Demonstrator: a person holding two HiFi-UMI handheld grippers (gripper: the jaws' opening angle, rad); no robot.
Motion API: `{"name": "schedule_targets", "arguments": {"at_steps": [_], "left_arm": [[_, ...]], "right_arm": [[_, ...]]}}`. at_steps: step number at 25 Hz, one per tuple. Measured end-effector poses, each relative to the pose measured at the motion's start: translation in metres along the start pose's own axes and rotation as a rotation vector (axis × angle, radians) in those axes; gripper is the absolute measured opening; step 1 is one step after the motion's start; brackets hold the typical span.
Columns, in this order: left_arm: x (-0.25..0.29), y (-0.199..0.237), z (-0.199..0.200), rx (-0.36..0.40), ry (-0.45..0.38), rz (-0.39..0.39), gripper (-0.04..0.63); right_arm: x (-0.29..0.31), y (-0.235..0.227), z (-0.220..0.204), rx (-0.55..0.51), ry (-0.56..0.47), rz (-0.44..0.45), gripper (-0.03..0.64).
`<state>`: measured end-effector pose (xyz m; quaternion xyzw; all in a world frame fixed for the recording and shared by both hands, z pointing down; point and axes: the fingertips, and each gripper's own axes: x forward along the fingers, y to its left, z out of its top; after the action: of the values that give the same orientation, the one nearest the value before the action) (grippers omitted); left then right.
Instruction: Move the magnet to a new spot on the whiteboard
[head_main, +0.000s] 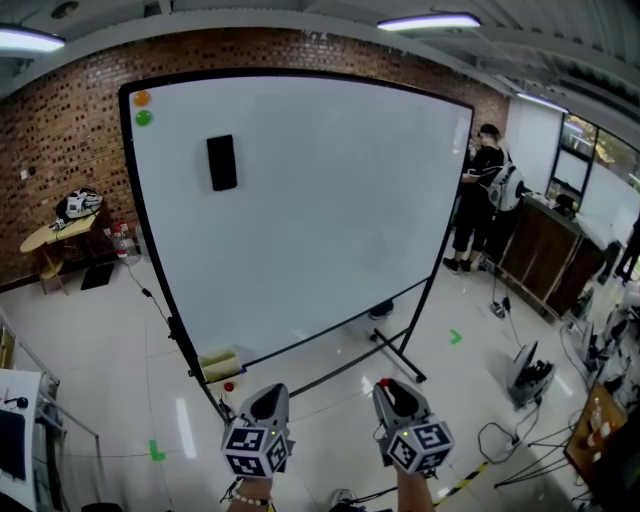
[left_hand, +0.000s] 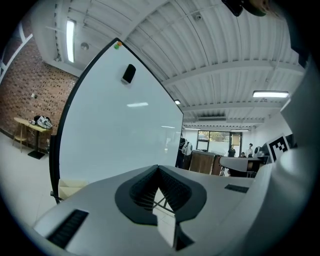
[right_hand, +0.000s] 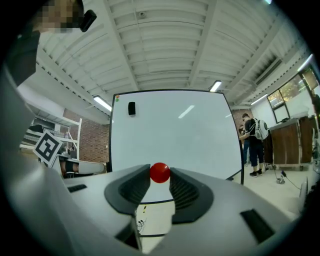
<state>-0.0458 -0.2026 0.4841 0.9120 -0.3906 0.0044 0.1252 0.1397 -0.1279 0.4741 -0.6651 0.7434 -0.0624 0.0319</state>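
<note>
A small round red magnet (right_hand: 160, 172) sits pinched between the tips of my right gripper (right_hand: 160, 173), in front of the whiteboard (right_hand: 180, 135). In the head view the right gripper (head_main: 397, 397) and the left gripper (head_main: 268, 402) are low, side by side, some way back from the whiteboard (head_main: 320, 220). The left gripper (left_hand: 159, 169) is shut with nothing in it. An orange magnet (head_main: 141, 98), a green magnet (head_main: 143, 118) and a black eraser (head_main: 221, 162) stick to the board's upper left.
The board's stand legs (head_main: 400, 355) reach across the glossy floor toward me. A yellowish pad (head_main: 220, 365) and a small red thing (head_main: 229, 386) lie at its lower left. A person with a backpack (head_main: 490, 195) stands at right by a wooden counter (head_main: 545, 255).
</note>
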Motion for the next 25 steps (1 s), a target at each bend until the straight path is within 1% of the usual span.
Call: {"name": "schedule_targets", "arguments": {"at_steps": [5,9,14,16,18,20,25], "left_arm": [[0.000,0.006,-0.004,-0.007,0.016,0.005,0.002],[-0.001,0.001,-0.016,-0.017,0.027,0.005,0.002],[0.000,-0.011,-0.018,-0.003,0.042,-0.007,0.002],[0.001,-0.014,-0.018,0.003,0.044,-0.004,0.002],[0.002,-0.015,-0.018,0.006,0.043,0.004,0.002],[0.007,-0.013,-0.016,0.011,0.035,0.019,0.002],[0.027,-0.004,-0.001,0.009,0.003,0.081,0.002]], "right_arm": [[0.008,0.002,-0.007,0.017,0.016,0.002,0.132],[0.007,-0.002,-0.014,0.010,0.028,0.005,0.132],[0.029,-0.013,-0.003,-0.026,0.019,0.014,0.132],[0.044,-0.019,0.006,-0.040,0.011,0.025,0.132],[0.061,-0.024,0.022,-0.078,-0.005,0.034,0.132],[0.081,-0.031,0.045,-0.116,-0.032,0.049,0.132],[0.137,-0.046,0.103,-0.156,-0.103,0.103,0.132]]}}
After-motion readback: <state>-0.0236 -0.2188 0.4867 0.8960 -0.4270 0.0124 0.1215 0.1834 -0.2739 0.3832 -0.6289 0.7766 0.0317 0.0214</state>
